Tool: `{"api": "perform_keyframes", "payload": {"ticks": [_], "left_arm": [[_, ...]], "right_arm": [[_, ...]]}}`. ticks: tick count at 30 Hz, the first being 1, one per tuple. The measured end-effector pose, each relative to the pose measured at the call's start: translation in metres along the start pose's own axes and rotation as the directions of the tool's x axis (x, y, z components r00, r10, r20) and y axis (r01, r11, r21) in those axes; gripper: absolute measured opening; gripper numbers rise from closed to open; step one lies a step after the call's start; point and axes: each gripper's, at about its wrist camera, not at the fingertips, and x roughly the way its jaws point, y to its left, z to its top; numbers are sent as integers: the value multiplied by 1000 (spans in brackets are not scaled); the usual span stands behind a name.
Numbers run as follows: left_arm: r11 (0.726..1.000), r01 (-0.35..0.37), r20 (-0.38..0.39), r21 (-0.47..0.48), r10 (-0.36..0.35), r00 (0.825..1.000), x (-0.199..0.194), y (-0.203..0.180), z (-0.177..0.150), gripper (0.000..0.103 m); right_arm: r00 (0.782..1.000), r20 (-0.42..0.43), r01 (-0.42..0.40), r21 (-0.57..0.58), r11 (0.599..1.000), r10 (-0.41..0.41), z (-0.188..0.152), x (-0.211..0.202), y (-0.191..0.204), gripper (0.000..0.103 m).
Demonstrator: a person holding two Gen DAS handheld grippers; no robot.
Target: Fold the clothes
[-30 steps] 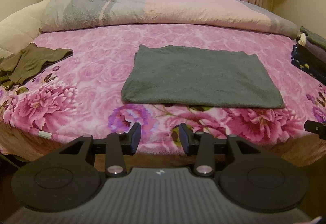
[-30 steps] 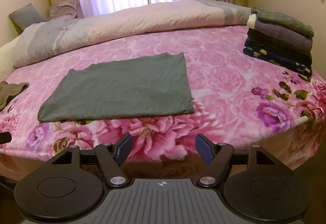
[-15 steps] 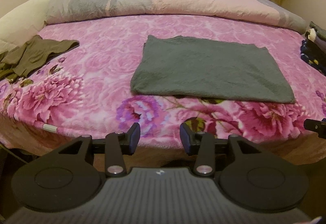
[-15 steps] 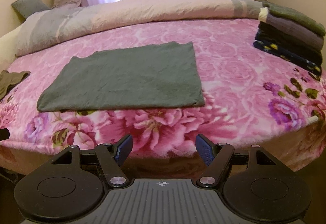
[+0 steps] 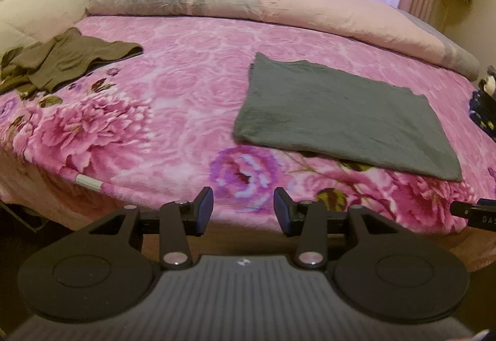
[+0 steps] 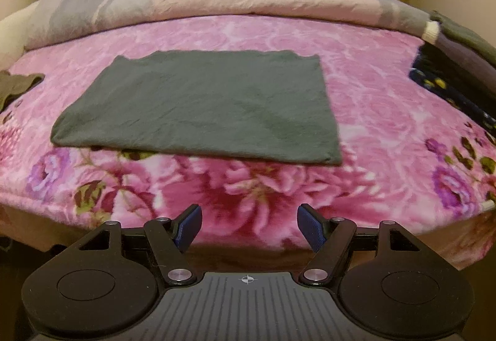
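Grey garment [image 6: 198,105] lies flat, part-folded, mid-bed on the pink floral blanket [image 6: 248,186], likely spread for another fold. Left gripper [image 5: 243,209] and right gripper [image 6: 248,226] hang at the bed's edge, jaws parted, empty. Finished stack [image 6: 458,68] sits right; olive garment [image 5: 68,59] waits left. Only "DA" readable on a black part [image 5: 474,214]

Legible text: white letters reading "DA", cut off by the frame edge, are showing on a black bar [image 5: 474,214] entering at the right of the left wrist view. No other writing is appearing.
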Motion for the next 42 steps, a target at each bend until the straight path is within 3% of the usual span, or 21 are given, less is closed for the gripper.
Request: {"api": "perform_keyframes", "payload": {"ticks": [9, 15, 18, 24, 28, 31, 36, 39, 40, 41, 42], "left_arm": [[997, -27, -13, -66, 26, 1000, 0, 22, 0, 39], [994, 47, -41, -100, -51, 998, 33, 10, 7, 39], [985, 96, -37, -144, -103, 994, 59, 5, 18, 39], [963, 158, -37, -218, -170, 985, 112, -1, 45, 38], [936, 188, -41, -298, -209, 977, 138, 12, 56, 38], [884, 190, -38, -428, -227, 973, 156, 34, 53, 39], [706, 215, -9, -675, -299, 954, 192, 63, 38, 38], [601, 227, 40, -766, -307, 951, 204, 73, 31, 25], [580, 223, 44, -784, -306, 951, 207, 76, 31, 19], [575, 221, 43, -788, -306, 951, 209, 79, 32, 13], [590, 219, 37, -777, -305, 952, 210, 80, 34, 10]], "right_arm": [[998, -10, -61, 55, 997, 62, 3, 21, -4, 71], [994, 0, -106, 255, 961, 110, -5, 34, -57, 71], [980, 45, -193, 414, 890, 192, -7, 44, -92, 71], [948, 152, -302, 707, 639, 281, -6, 73, -151, 71], [940, 182, -322, 756, 569, 290, 2, 84, -167, 71], [948, 165, -295, 779, 553, 273, 5, 93, -175, 71], [946, 207, -310, 807, 503, 249, 3, 107, -186, 68], [946, 231, -314, 823, 473, 226, 2, 116, -191, 53], [946, 237, -315, 834, 453, 221, 0, 119, -194, 51], [944, 248, -322, 845, 427, 220, -1, 121, -196, 48], [941, 258, -328, 852, 408, 218, -3, 123, -199, 37]]}}
